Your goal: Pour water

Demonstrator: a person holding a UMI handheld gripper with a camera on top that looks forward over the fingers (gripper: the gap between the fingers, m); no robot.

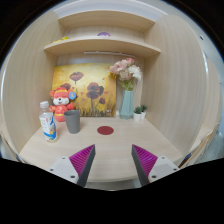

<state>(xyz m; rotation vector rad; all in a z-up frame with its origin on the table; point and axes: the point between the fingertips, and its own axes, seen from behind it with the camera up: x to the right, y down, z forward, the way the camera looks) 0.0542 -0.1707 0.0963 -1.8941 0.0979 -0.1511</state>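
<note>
A small bottle [47,125] with a white and orange label stands at the left of the light wooden table [120,145]. A grey cup [72,121] stands just right of it. A round dark red coaster [105,129] lies on the table beyond my fingers. My gripper [113,162] is open and empty, low over the near part of the table, its magenta pads [83,160] wide apart. The bottle and cup are ahead and to the left of the fingers.
An orange plush toy [62,99] sits behind the bottle. A flower painting [88,88] leans on the back wall. A blue vase with pink flowers [126,95] and a small potted plant [140,112] stand at the right. Two shelves [100,45] hang above.
</note>
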